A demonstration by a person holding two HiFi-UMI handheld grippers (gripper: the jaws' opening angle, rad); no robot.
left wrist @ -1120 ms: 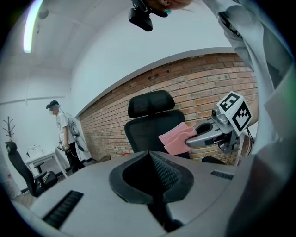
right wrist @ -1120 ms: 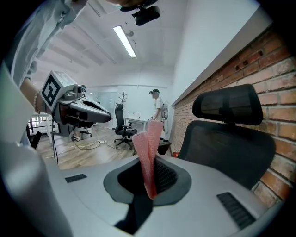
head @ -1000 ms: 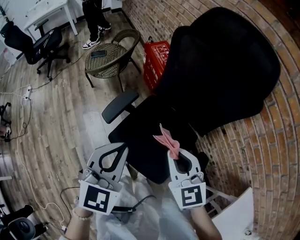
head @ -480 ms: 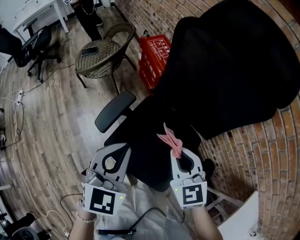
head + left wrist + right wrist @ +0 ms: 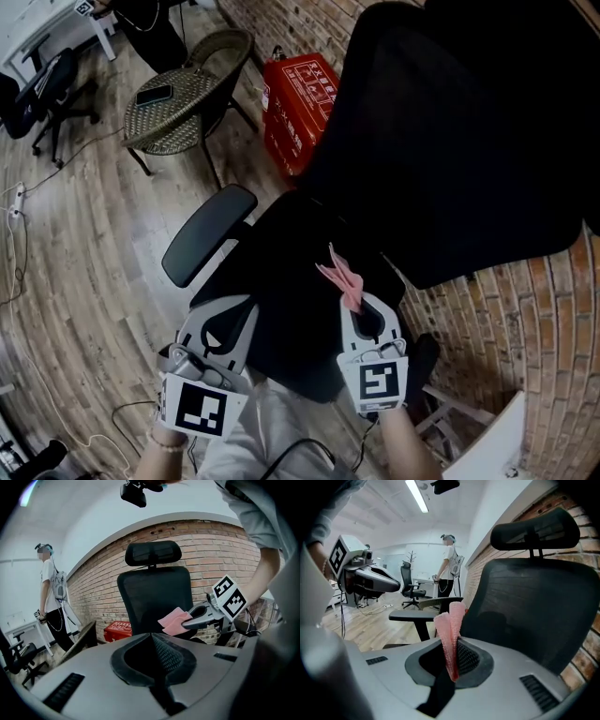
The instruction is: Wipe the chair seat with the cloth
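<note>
Currently, pink cloth (image 5: 339,275) pinched upright between right gripper (image 5: 358,302) jaws, held over black chair seat (image 5: 281,281) — left gripper (image 5: 232,309) jaws pressed together, nothing gripped, 2 grippers side by side

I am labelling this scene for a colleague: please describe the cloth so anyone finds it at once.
Find the black office chair by the brick wall. Over its seat, the right gripper is shut on the cloth: small and folded, the only pink thing among black and grey.

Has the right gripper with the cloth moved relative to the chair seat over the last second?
Yes, slightly: the right gripper, shut on the pink cloth, has advanced farther over the chair seat.
</note>
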